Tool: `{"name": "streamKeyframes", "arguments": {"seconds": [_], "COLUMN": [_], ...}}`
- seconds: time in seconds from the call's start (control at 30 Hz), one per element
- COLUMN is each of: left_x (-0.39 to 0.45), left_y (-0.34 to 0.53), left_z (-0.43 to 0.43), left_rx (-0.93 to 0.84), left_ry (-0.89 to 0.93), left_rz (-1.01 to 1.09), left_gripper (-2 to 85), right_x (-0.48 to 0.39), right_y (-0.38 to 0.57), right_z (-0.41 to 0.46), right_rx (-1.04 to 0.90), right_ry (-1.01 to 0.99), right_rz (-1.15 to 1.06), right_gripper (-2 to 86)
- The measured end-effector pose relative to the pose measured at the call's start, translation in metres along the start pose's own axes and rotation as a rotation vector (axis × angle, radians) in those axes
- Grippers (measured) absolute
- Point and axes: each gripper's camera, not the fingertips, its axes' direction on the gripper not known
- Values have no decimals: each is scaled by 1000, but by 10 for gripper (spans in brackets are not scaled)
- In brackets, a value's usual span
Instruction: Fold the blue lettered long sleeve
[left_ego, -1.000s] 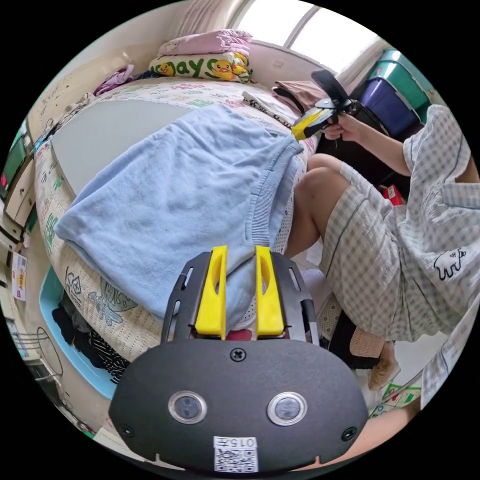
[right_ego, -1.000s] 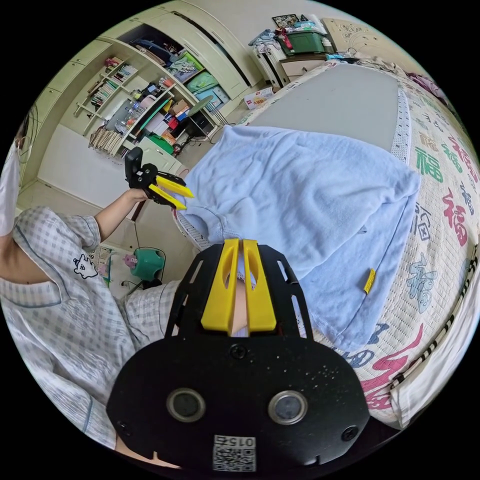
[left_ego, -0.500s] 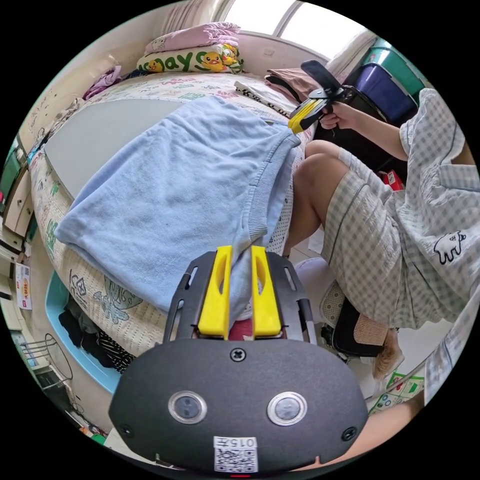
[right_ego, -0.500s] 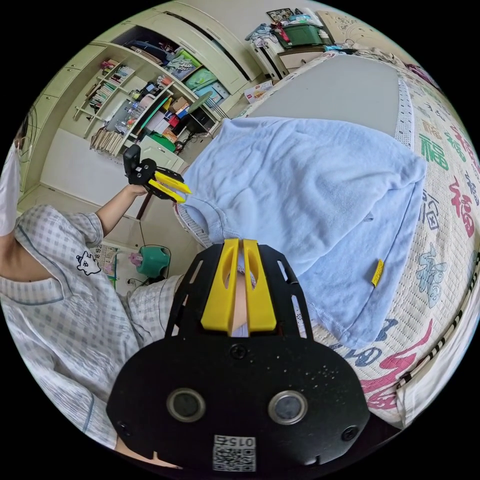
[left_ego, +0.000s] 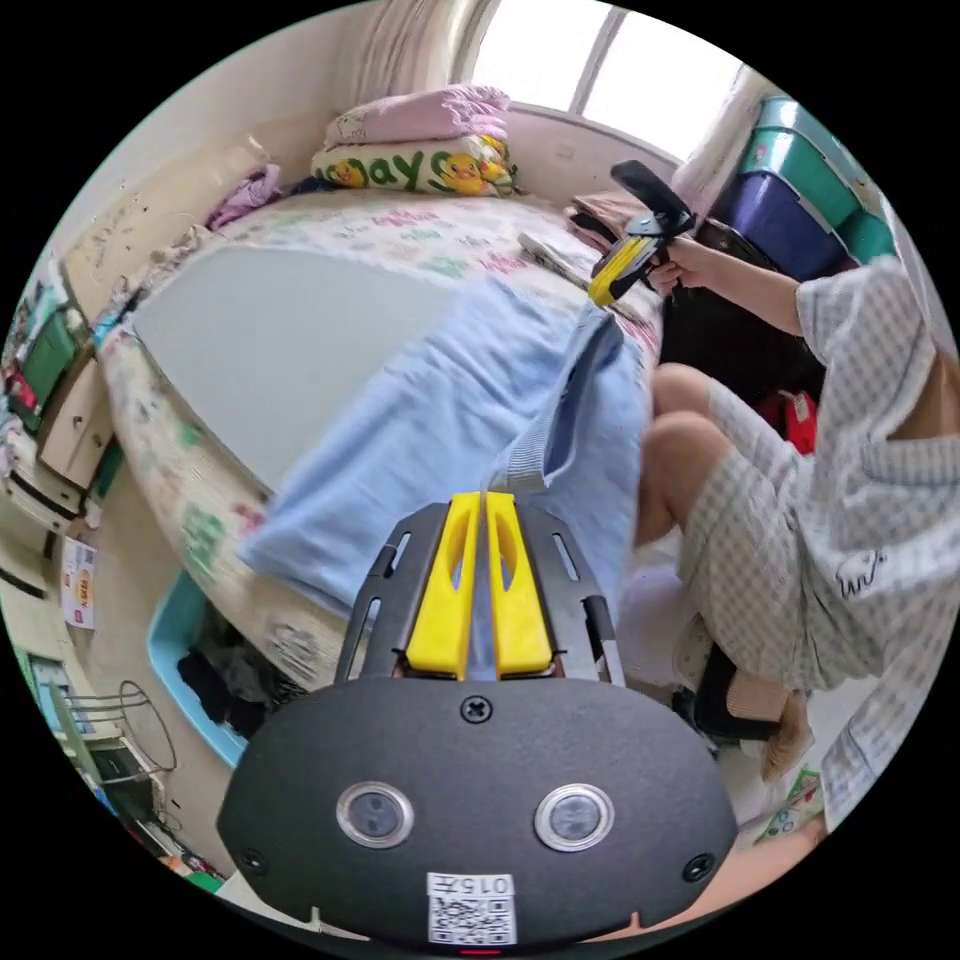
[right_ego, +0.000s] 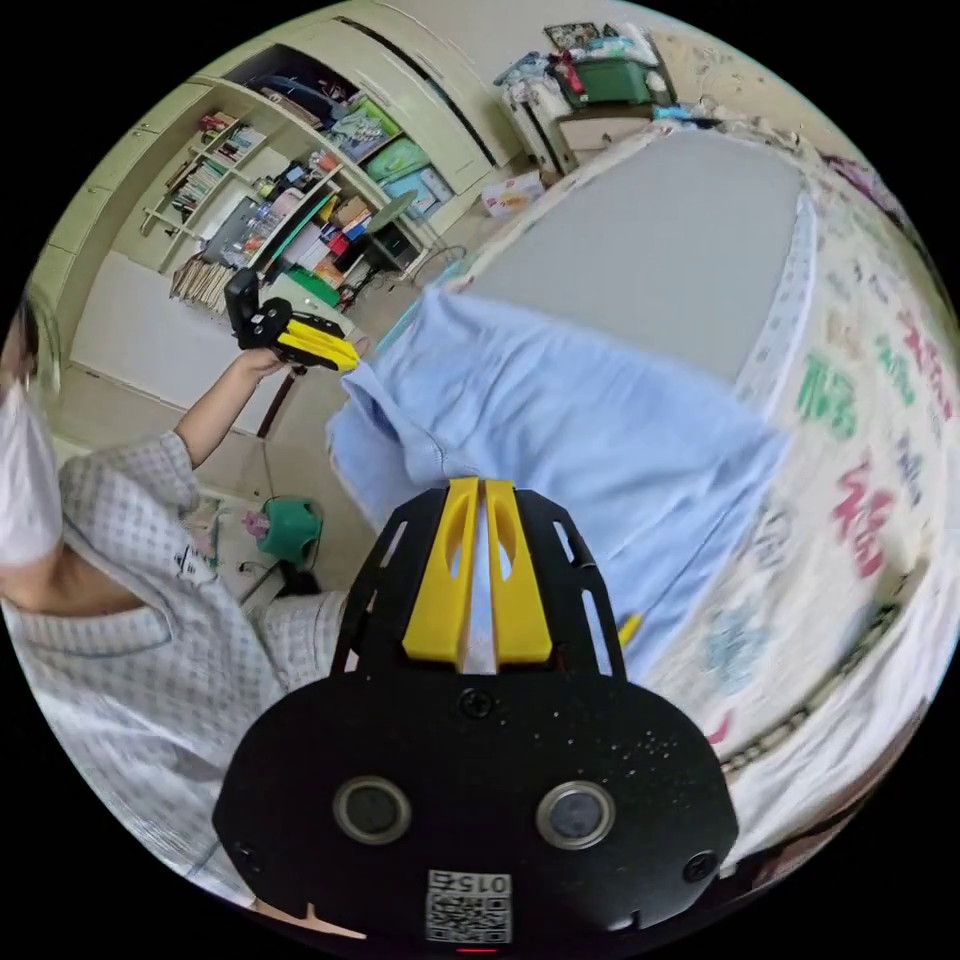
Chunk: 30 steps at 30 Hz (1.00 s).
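Note:
The light blue long sleeve (left_ego: 450, 400) lies over the near edge of the bed, its ribbed hem lifted off the mattress. My left gripper (left_ego: 478, 500) is shut on one end of that hem, and the same gripper (right_ego: 335, 352) shows in the right gripper view at the garment's far corner. My right gripper (right_ego: 477, 490) is shut on the other end of the hem; it shows again (left_ego: 608, 290) in the left gripper view, held in a hand. The blue cloth (right_ego: 580, 420) stretches between them and hangs down toward the person's knees. No lettering is visible.
The bed has a grey mat (left_ego: 270, 340) and a printed cover (right_ego: 870, 450). Folded bedding (left_ego: 420, 150) sits at the headboard. The seated person in checked clothes (left_ego: 830, 520) is beside the bed. Storage bins (left_ego: 790, 190), crowded shelves (right_ego: 280, 220) and a blue tray (left_ego: 180, 660) under the bed surround it.
Both grippers have risen and pulled the hem up off the bed edge, so the cloth now hangs folded between them. The left jaws have closed tighter on the hem.

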Motion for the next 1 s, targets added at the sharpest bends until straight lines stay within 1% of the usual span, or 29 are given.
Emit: {"name": "streamKeyframes", "arguments": {"seconds": [0.03, 0.07, 0.1, 0.13, 0.17, 0.2, 0.23, 0.27, 0.3, 0.33, 0.37, 0.4, 0.43, 0.47, 0.5, 0.53, 0.57, 0.6, 0.63, 0.67, 0.73, 0.77, 0.83, 0.93, 0.97, 1.0], "left_x": [-31, -66, -83, -110, -128, -133, -135, -130, -125, -114, -101, -94, -79, -62, -54, -37, -20, -12, 5, 21, 42, 51, 57, 55, 56, 57], "left_y": [-28, -56, -68, -84, -88, -87, -81, -70, -63, -47, -26, -13, 17, 51, 70, 107, 144, 162, 193, 218, 239, 244, 244, 238, 236, 236], "left_z": [-25, -53, -68, -94, -114, -122, -132, -136, -135, -127, -113, -104, -85, -65, -55, -37, -22, -16, -6, -1, 3, 6, 9, 20, 19, 17], "left_rx": [75, 195, 266, 417, 542, 587, 652, 674, 667, 622, 546, 502, 419, 349, 321, 276, 243, 231, 227, 235, 251, 256, 283, 239, 243, 243], "left_ry": [-92, -186, -221, -278, -331, -347, -354, -349, -340, -312, -286, -275, -248, -211, -197, -161, -121, -103, -65, -44, -43, -32, 5, 15, 25, 26], "left_rz": [-50, -153, -209, -318, -441, -488, -527, -522, -509, -479, -461, -459, -471, -503, -536, -607, -679, -729, -816, -873, -925, -934, -928, -916, -909, -910], "left_gripper": [1, 3, 5, 8, 17, 21, 31, 41, 46, 55, 63, 65, 71, 78, 81, 87, 96, 101, 107, 110, 111, 110, 104, 54, 30, 27], "right_x": [9, 11, 10, 8, 8, 7, 4, 2, 2, 6, 10, 21, 36, 45, 61, 75, 81, 91, 98, 101, 104, 104, 105, 110, 110, 108], "right_y": [-48, -72, -116, -147, -157, -165, -157, -148, -123, -91, -73, -32, 14, 39, 91, 140, 163, 205, 239, 253, 287, 291, 295, 295, 296, 300], "right_z": [-37, -57, -91, -117, -128, -145, -154, -155, -151, -138, -129, -108, -83, -71, -45, -22, -11, 8, 24, 31, 50, 53, 56, 59, 57, 50], "right_rx": [71, 126, 248, 366, 415, 477, 518, 534, 538, 503, 476, 415, 352, 325, 272, 227, 209, 175, 149, 139, 150, 161, 188, 140, 145, 159], "right_ry": [118, 189, 356, 478, 513, 522, 472, 437, 363, 300, 276, 242, 215, 203, 183, 172, 171, 150, 102, 81, -3, -13, -33, -16, -25, -34], "right_rz": [-4, -8, -1, 41, 76, 124, 117, 96, 50, 18, 14, 31, 88, 124, 203, 294, 340, 425, 490, 518, 562, 565, 567, 588, 587, 587], "right_gripper": [9, 11, 15, 22, 25, 38, 47, 50, 57, 66, 68, 72, 77, 79, 85, 91, 95, 103, 112, 113, 112, 110, 71, 21, 18, 12]}}
